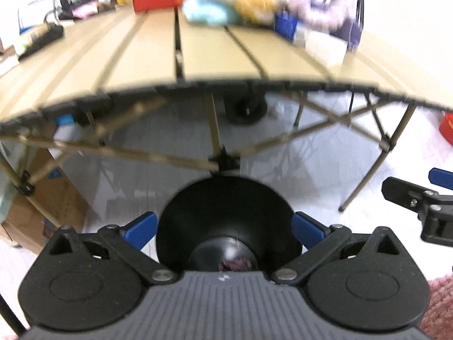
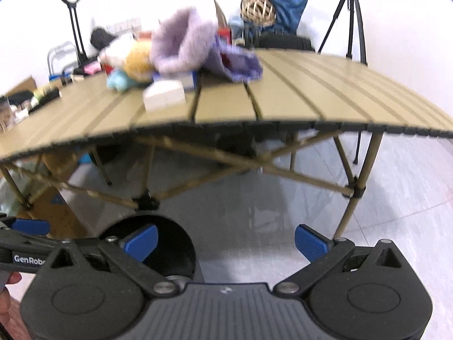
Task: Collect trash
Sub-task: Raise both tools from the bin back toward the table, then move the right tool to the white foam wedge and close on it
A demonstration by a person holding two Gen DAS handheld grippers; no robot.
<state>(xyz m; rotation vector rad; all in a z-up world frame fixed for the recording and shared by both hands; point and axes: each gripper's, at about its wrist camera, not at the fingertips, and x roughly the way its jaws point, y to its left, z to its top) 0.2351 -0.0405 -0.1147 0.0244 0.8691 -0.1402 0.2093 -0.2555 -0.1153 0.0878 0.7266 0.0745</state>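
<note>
The left tongs held one black bin; the right tongs stood wide open, empty. Plush toys crowded the table's far edge.

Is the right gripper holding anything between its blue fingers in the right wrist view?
No. The right gripper is open, with only bare grey floor visible between its fingers.

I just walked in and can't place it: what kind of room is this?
Probably a spare room or workroom set up for filming, not a lived-in home. A folding camping table holds soft toys and boxes, a camera tripod stands behind it, and a cardboard box sits on the pale tiled floor.
</note>
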